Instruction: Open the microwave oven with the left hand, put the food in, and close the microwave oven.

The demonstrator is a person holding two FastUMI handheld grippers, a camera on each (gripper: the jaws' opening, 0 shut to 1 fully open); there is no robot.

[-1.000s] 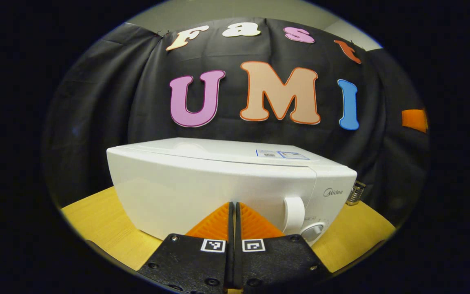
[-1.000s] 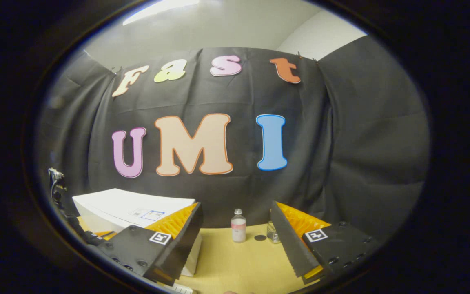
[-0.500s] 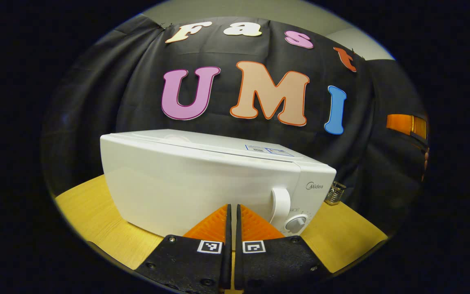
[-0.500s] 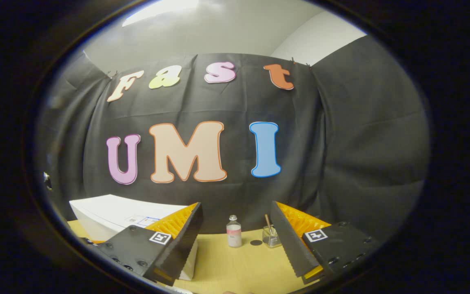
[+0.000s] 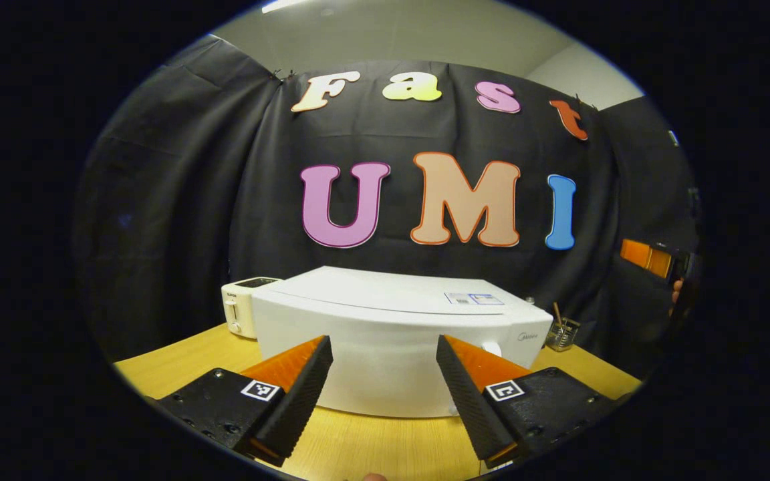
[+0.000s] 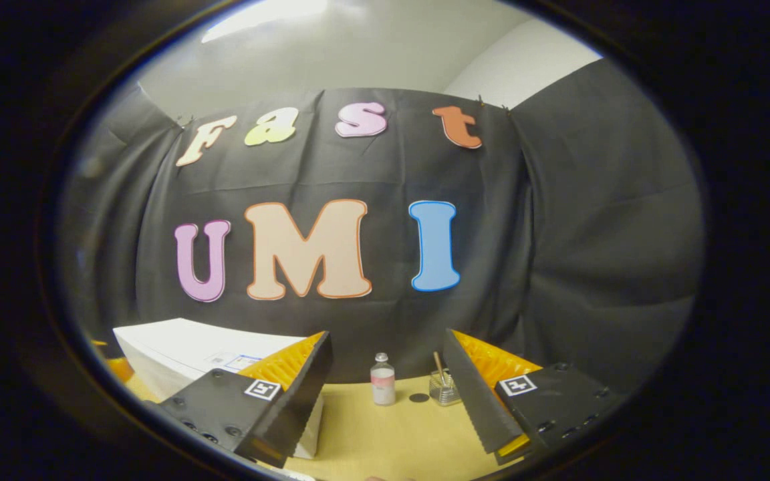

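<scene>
The microwave [image 5: 392,347] is seen standing on the tabletop [image 5: 178,357] with its door flush against the body, so it is judged shut and step 1 of 3, opening, is judged not done. The left tongs [image 5: 383,374] are spread wide and hold nothing; they are held in front of the microwave, apart from it, with the door handle [image 5: 490,347] just beyond the tip of one finger. In the right gripper view the right tongs [image 6: 386,377] are also spread wide and empty, held over the tabletop with a corner of the microwave [image 6: 184,347] partly hidden behind one finger. No food can be made out with certainty: a small bottle [image 6: 382,379] and a glass jar with a stick in it [image 6: 444,387] are seen at the back of the tabletop near the black cloth, with a small dark disc [image 6: 418,397] lying between them, and it cannot be told whether any of these is the food. A toaster [image 5: 241,314] is seen just beside the far side of the microwave. All 3 steps are therefore judged left: the handle is to be gripped by the left tongs and the door pulled open, the food is to be picked up and placed inside, and the door is to be pushed closed. Progress is rated as near 0.
</scene>
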